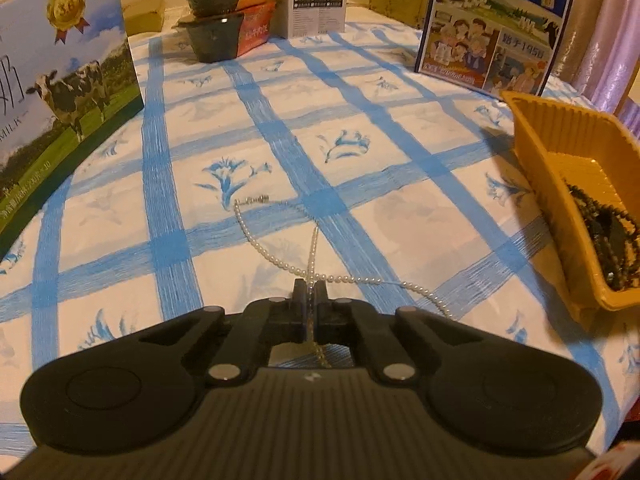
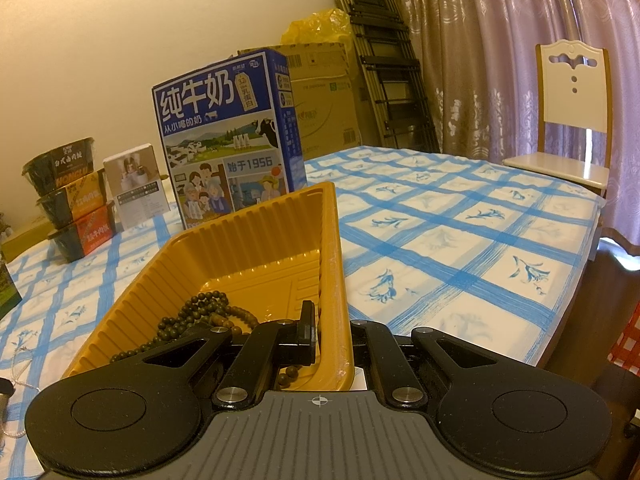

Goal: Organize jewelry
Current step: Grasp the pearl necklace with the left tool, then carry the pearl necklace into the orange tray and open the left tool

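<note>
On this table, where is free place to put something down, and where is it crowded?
Free: the checked tablecloth between the cow milk box and the blue milk carton, and the stretch toward the white chair. Crowded: near the yellow tray, around the pearl necklace, and by the stacked bowls.

Tablecloth: matt woven-looking cloth, blue checks on white. Pearl necklace on it: small glossy beads. Right of necklace, yellow tray: ribbed thin plastic, slight sheen. Inside tray, dark bead strands: dull, wood-like. Behind tray, milk carton: printed glossy card. Grippers: matt black plastic, bright metal pins.
</note>
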Tool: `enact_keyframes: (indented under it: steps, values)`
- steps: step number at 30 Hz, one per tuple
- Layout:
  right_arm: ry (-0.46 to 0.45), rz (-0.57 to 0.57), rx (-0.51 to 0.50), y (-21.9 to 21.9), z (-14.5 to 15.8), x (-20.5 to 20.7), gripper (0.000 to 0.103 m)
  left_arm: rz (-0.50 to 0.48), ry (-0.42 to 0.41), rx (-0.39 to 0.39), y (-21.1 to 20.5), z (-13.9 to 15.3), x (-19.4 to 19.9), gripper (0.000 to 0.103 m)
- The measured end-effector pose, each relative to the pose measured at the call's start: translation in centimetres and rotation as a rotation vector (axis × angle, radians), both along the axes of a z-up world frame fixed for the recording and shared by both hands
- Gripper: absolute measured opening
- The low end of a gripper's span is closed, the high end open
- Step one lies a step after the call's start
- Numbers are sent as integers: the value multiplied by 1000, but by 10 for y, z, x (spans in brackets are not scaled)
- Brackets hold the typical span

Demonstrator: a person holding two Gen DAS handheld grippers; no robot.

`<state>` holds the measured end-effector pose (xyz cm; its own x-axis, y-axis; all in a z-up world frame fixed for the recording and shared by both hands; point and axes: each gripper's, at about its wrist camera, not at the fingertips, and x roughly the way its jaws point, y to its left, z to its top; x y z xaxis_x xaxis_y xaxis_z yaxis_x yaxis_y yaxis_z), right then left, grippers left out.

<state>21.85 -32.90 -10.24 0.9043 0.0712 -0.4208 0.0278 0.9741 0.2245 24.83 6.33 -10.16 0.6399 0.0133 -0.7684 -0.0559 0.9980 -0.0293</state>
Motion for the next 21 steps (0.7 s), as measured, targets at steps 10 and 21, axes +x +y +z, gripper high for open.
enact_keyframes:
  steps: [10, 21]
  values:
    - [1, 0, 1, -1, -1, -1, 6, -72, -162, -30, -3, 91, -11, 1]
    - [1, 0, 0, 0, -1, 0, 6, -203, -344, -101, -39, 185, -4, 1]
